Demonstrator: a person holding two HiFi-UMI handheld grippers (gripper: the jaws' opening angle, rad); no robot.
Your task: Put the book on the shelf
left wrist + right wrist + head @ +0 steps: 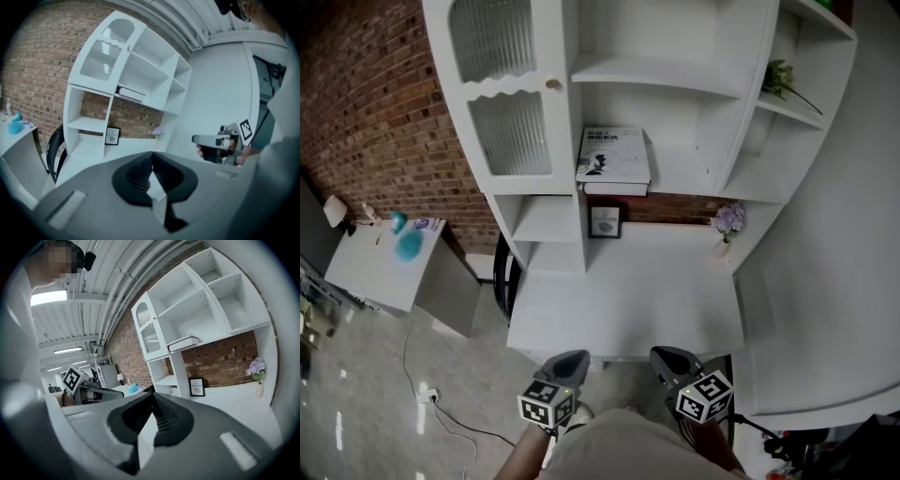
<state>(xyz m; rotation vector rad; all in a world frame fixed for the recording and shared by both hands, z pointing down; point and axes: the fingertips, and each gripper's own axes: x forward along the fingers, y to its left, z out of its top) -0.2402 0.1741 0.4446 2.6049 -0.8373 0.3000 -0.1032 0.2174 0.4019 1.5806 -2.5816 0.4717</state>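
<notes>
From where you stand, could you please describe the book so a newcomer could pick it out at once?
Find the tall white shelf unit against the brick wall. Just right of its ribbed-glass door, the book lies flat on an open shelf. It has a white cover with dark print, and it lies directly above the small framed picture, which stands upright.

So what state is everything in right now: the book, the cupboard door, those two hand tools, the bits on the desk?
book: closed, lying flat on the shelf
left gripper: jaws together, empty
right gripper: jaws together, empty
cabinet door: closed
picture frame: standing upright on the desk
flower vase: upright on the desk
</notes>
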